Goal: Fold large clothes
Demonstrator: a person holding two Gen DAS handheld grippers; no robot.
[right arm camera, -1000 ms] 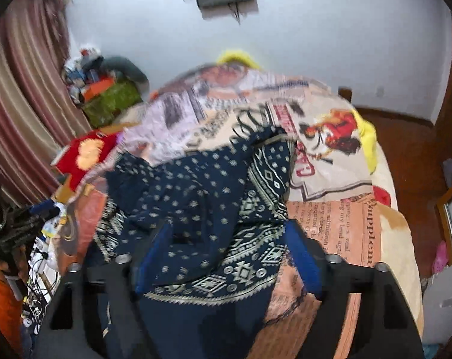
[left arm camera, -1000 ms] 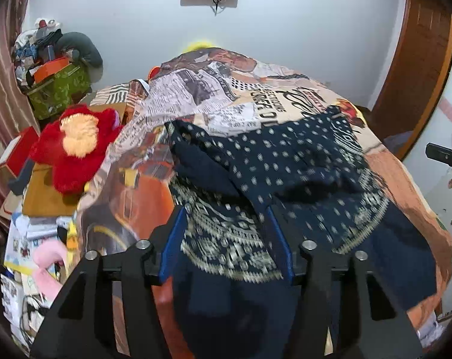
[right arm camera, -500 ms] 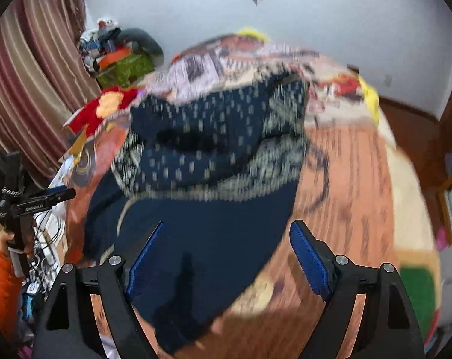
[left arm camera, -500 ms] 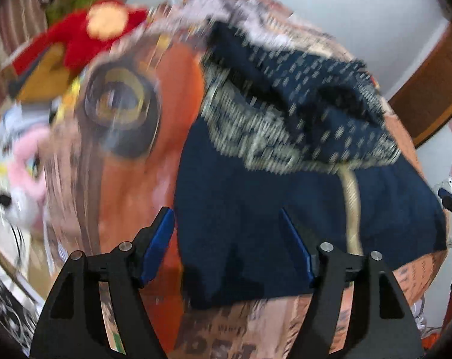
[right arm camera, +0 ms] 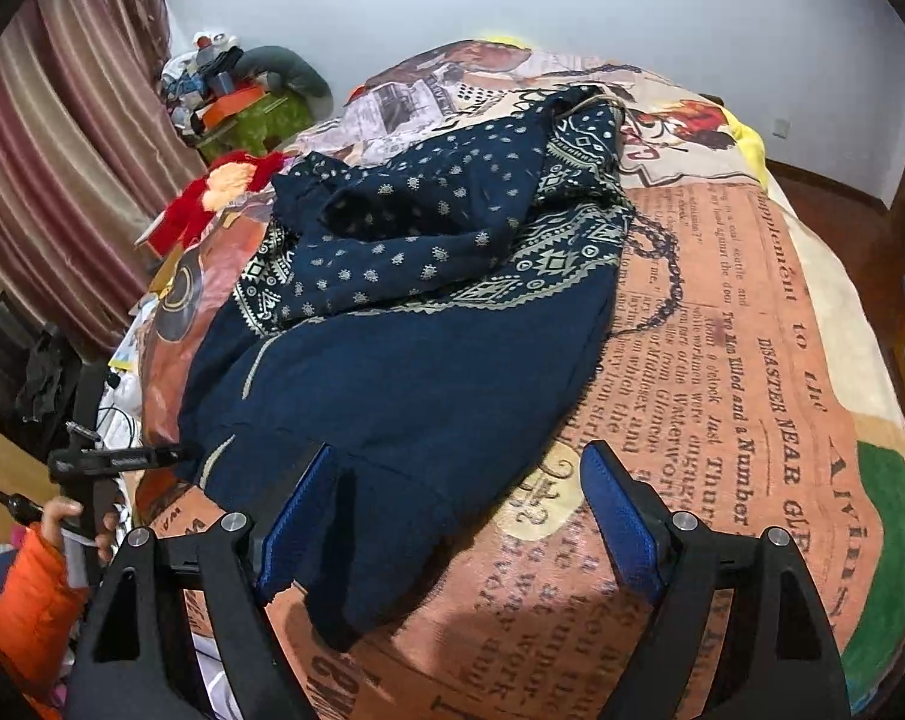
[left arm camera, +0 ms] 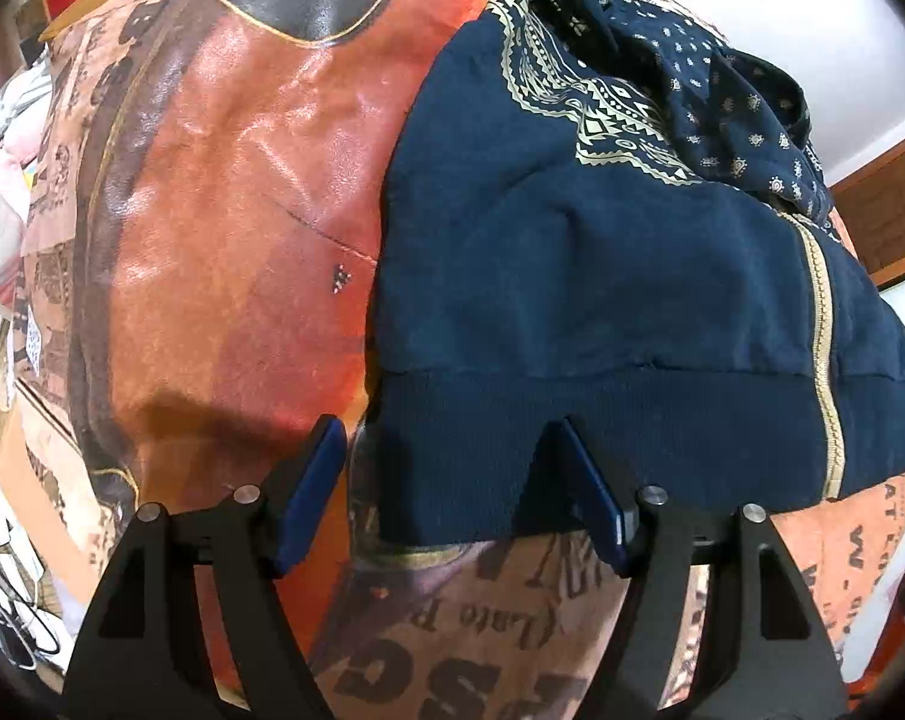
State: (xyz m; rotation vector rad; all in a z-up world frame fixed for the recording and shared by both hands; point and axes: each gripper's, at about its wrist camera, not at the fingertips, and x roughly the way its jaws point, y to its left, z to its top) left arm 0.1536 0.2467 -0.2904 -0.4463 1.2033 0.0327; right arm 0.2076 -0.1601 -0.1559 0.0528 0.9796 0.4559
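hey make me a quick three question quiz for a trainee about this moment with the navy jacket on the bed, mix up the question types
1. True or false: the left gripper is clamped shut on the navy jacket.
2. Which part of the jacket lies between the left gripper's fingers? A) hood B) ribbed hem C) sleeve cuff
3. Fill in: the jacket rests on a newspaper-print ______.

Key:
1. False; both it and the right gripper are open.
2. B
3. Blanket
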